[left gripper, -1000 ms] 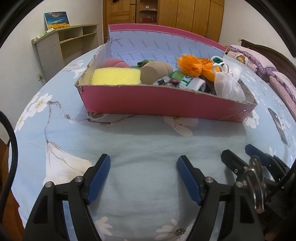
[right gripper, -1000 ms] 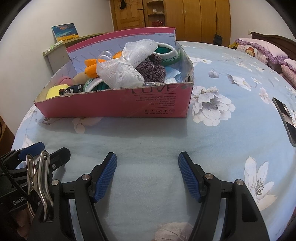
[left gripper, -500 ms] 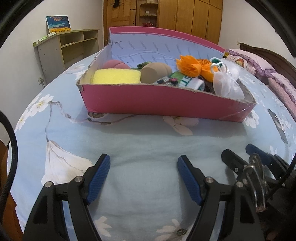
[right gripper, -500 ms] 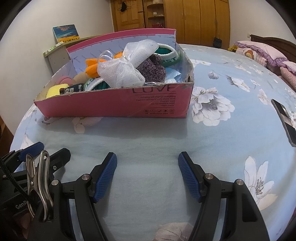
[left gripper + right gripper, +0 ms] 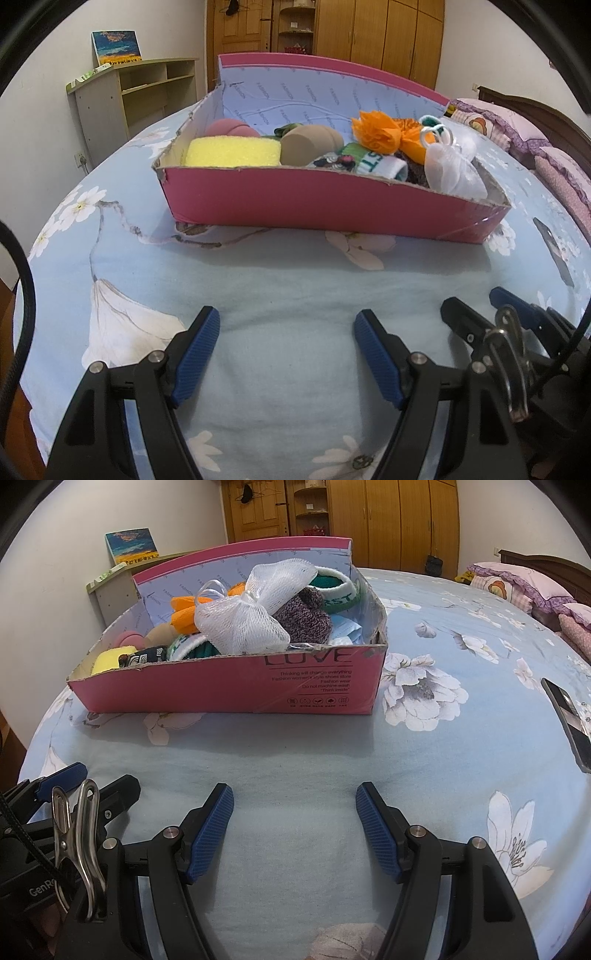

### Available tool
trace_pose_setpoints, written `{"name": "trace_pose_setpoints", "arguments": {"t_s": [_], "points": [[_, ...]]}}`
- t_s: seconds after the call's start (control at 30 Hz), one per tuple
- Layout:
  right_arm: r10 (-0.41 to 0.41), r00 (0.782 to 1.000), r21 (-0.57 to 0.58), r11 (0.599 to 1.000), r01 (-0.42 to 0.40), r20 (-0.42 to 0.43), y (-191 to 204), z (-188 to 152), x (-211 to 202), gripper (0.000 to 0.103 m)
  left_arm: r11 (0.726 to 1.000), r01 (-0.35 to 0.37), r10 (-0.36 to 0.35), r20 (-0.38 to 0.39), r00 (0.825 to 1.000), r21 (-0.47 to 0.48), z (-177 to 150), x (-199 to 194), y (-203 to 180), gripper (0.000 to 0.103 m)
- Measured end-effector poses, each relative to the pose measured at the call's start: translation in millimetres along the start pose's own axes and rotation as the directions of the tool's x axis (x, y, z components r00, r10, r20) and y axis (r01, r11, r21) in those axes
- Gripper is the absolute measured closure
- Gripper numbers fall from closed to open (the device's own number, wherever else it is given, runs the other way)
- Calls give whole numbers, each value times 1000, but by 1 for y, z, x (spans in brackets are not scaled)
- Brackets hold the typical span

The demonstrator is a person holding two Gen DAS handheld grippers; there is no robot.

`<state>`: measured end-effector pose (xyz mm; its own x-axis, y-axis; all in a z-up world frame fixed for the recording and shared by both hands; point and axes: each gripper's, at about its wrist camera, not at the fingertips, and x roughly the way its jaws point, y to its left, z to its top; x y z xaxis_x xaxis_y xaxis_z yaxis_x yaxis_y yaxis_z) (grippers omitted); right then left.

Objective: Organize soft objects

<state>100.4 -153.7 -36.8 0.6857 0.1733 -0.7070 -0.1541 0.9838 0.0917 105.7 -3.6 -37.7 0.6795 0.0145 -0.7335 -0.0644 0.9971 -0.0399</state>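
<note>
Fingers (image 5: 195,354) spread, empty, pink box (image 5: 295,199) well ahead, apparently full.

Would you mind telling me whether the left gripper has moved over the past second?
Yes, slightly. In the left wrist view the pink box sits a little lower against the frame than before, so the left gripper has tilted or lifted slightly; jaws open.

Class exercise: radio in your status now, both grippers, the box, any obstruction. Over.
Left gripper open, empty. Right gripper open, empty. Pink box ahead on bedspread, full of soft items. Path to box unobstructed; phone off right.
</note>
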Motion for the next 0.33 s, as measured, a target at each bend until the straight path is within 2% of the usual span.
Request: {"name": "trace_pose_setpoints", "arguments": {"t_s": [0.33], "points": [[-3,1000,-1,1000,3,-1,2,1,-1,32,1000,5,-5,3,1000,9,0,1,-3,20]]}}
